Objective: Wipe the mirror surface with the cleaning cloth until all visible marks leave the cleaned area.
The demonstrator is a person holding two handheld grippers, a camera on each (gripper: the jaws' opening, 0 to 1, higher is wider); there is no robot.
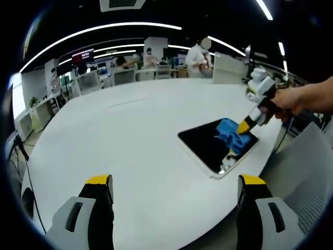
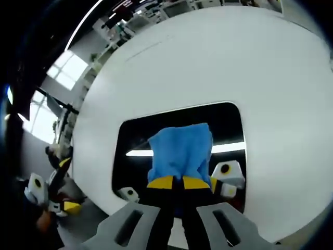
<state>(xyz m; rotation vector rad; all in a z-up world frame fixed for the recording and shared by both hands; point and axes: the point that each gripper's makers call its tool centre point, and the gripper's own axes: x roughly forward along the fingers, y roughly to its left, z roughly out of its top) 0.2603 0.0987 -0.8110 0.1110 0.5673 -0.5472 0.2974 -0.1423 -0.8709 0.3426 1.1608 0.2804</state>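
A dark rectangular mirror (image 1: 208,146) lies flat near the right edge of the round white table (image 1: 130,135). A blue cleaning cloth (image 1: 231,134) rests on it, pinched by my right gripper (image 1: 243,127), which a hand holds from the right. In the right gripper view the jaws stand shut on the blue cloth (image 2: 182,151), pressed onto the mirror (image 2: 130,140) that reflects ceiling lights. My left gripper (image 1: 174,187) is open over the table's near edge, well short of the mirror, with nothing between its yellow-tipped fingers. The left gripper (image 2: 52,187) also appears low at the left.
People stand and sit among desks and monitors (image 1: 125,67) beyond the table's far side. A white partition panel (image 1: 229,67) stands at the far right. A grey chair back (image 1: 307,172) is close by the table's right edge.
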